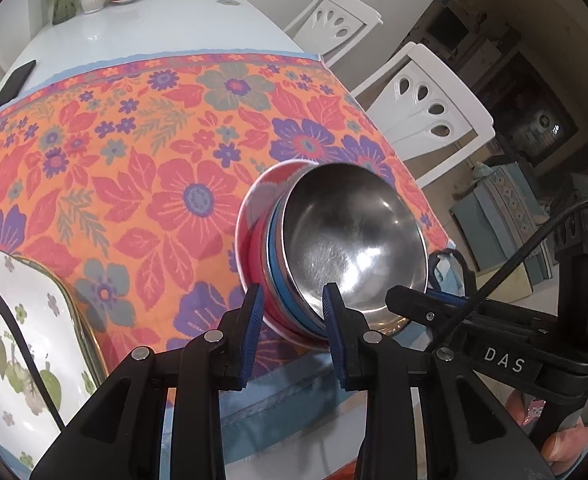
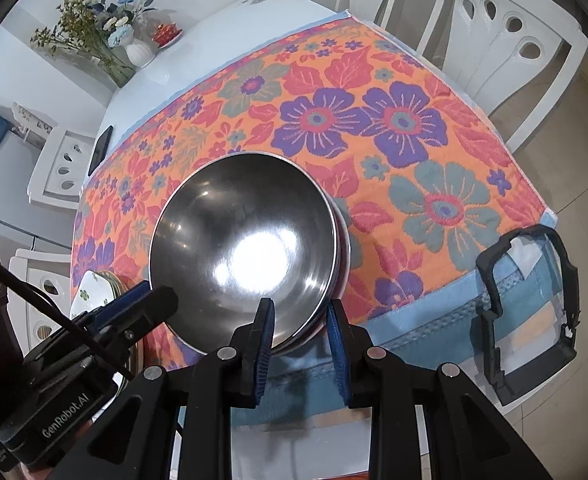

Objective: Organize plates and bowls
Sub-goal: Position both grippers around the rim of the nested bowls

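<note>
Nesting steel bowl (image 2: 246,256) atop red bowl (image 1: 260,248), both grippers (image 1: 294,316) (image 2: 299,328) clamped on the stack's rims

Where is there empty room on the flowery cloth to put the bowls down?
The widest free patch is the flowered cloth between the stacked bowls and the black phone. More lies right of the bowls toward the white chairs. It is crowded at the near edge, around the floral plates.
</note>
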### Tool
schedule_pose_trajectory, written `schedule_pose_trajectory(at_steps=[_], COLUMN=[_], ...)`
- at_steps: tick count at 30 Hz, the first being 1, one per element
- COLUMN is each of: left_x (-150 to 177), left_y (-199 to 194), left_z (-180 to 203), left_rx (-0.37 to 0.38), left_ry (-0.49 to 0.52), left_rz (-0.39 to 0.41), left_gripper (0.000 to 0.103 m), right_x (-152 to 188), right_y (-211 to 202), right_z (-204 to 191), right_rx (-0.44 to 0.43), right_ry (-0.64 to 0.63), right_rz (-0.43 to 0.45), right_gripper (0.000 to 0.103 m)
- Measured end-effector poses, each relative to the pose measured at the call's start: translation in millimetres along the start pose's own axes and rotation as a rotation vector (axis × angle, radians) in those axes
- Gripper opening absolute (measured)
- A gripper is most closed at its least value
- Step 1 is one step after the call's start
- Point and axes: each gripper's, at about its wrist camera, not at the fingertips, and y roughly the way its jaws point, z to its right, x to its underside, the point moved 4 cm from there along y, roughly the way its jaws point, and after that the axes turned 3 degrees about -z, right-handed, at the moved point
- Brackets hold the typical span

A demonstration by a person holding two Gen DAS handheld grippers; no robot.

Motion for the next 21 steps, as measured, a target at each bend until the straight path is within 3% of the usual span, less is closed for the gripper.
schedule_pose_trajectory(at_steps=[16, 18, 21], left_x=[10.1, 9.8, 8.0], left_y=[-21.7, -24.5, -30.3], left_z=[1.3, 2.1, 1.8], left_rx=[0.016, 0.043, 0.093], left_ry=[-0.025, -0.038, -0.082], left_rz=[0.044, 0.046, 0.062], left_gripper=[0.028, 0.038, 0.045], right_x=[8.6, 9.9, 11.1], right_y=[-23.4, -28.7, -35.2], right_z=[0.1, -0.1, 0.0], right_rx=[-0.034, -0.029, -0.017], right_ry=[0.019, 0.017, 0.011], right_rz=[0.015, 0.020, 0.027], right_gripper=[0.026, 0.027, 0.033])
